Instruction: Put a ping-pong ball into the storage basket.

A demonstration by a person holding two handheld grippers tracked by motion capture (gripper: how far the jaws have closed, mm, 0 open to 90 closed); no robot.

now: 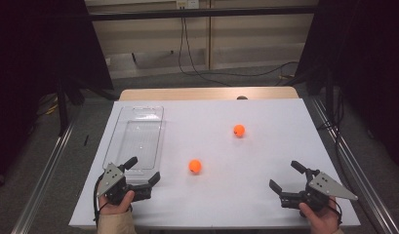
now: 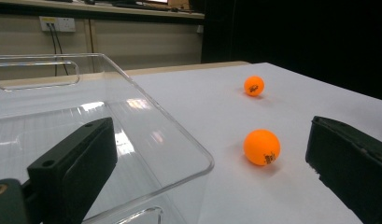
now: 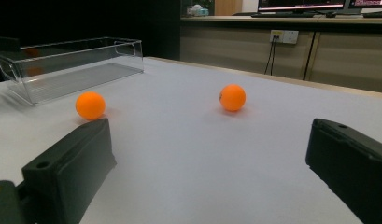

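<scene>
2 small round orange plastic balls lie on the white table (image 1: 236,195). the nearer orange ball (image 1: 195,166) sits near the middle, at about 2 o'clock from the left claw (image 1: 143,173) and well apart from it; the farther orange ball (image 1: 239,130) lies beyond it, at about 11 o'clock from the right claw (image 1: 286,178). a clear rectangular plastic tray (image 1: 120,126) stands at 12 o'clock from the left claw, its near end just beside the jaws.

both claws are released, jaws spread wide with nothing between them.

the balls are judged very light, stiff and smooth, so they are likely to roll or squirt away at a glancing touch. a hold is best taken across the widest part, with the jaws level on either side and closed gently. the tray is judged light, rigid and slippery.

the high view gives the whole layout: the spacing of the balls, the tray along the table's left side and both hands at the near edge. the left gripper view adds dark print on each ball (image 2: 261,147) and the tray's rounded rim and handle cut-out (image 2: 34,74), seen close. the right gripper view shows the tray's wall height (image 3: 72,60) and the open table between its jaws and the balls (image 3: 232,97).
</scene>
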